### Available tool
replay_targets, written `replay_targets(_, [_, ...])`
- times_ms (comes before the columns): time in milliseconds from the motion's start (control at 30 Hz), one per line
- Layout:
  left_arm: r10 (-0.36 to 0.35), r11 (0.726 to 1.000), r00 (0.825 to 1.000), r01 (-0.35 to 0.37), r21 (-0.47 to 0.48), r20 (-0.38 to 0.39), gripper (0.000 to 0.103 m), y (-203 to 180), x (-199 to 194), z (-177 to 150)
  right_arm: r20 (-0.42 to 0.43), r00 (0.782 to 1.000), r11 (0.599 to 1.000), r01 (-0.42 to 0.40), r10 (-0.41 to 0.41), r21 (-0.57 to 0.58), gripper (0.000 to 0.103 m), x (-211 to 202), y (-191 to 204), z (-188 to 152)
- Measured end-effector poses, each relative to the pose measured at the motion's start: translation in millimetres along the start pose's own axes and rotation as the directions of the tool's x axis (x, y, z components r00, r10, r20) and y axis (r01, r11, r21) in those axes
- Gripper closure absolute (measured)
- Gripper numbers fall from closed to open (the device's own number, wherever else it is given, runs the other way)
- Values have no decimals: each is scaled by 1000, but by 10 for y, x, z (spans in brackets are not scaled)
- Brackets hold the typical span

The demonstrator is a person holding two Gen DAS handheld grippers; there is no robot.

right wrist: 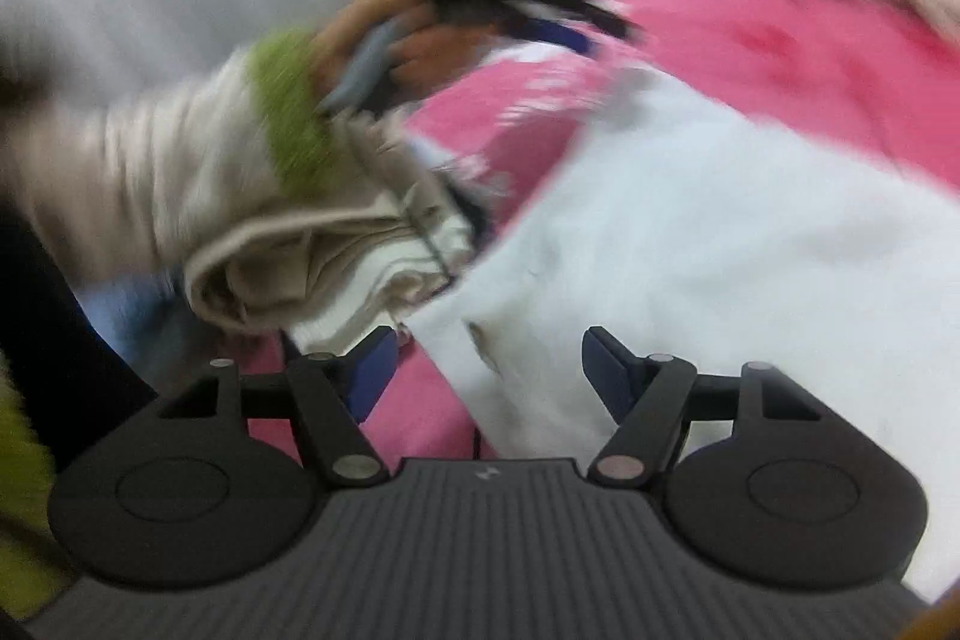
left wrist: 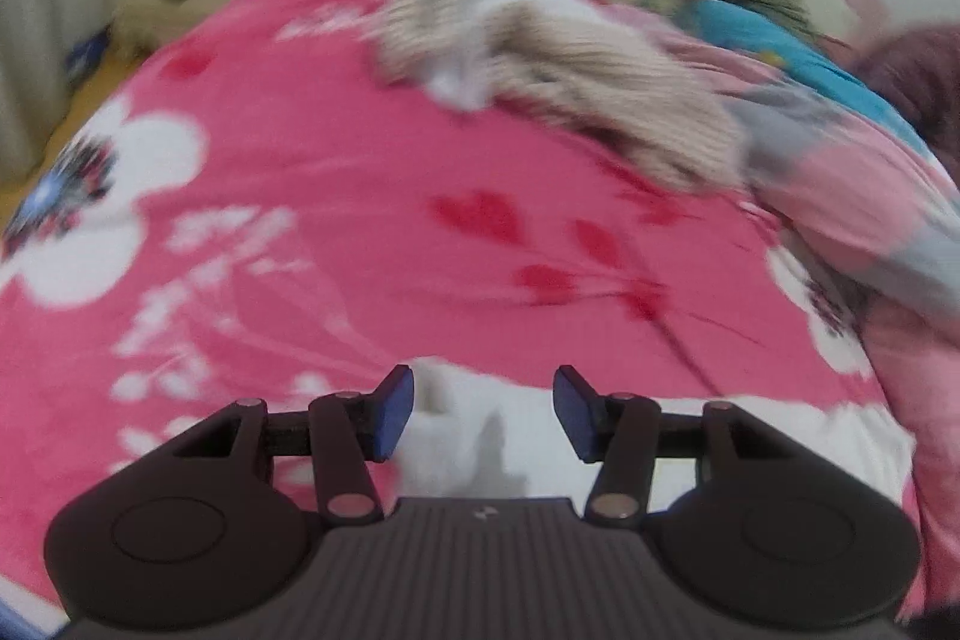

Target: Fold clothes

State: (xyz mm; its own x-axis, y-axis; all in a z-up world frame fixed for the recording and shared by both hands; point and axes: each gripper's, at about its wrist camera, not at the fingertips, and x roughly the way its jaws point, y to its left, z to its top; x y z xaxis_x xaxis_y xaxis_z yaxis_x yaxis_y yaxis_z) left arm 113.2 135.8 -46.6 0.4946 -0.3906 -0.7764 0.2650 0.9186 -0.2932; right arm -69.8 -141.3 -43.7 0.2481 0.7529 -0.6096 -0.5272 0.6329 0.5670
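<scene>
Left tool (left wrist: 483,412) spread, nothing between pads, over edge of white garment (left wrist: 540,436) on pink blanket (left wrist: 312,220). Right tool (right wrist: 486,370) spread above same white garment (right wrist: 690,232), pads clear. Beige knit (left wrist: 558,76) lies farther up the bed. Frames blurred.
</scene>
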Motion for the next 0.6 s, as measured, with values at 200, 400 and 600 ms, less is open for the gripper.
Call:
replay_targets(200, [-181,917,977,210,339,-114,49,-1253,114,-453,134,913,839,285,-385,464,50,-1210,-802,-809])
replay_targets(400, [-251,663,927,374,648,-278,49,-2636,297,-1394,61,789,604,416,-611,680,83,-1607,-1106,-1435])
replay_targets(600, [-253,518,927,372,770,-278,48,-3341,381,-2050,114,757,649,461,-644,605,81,-1468,-976,-1547])
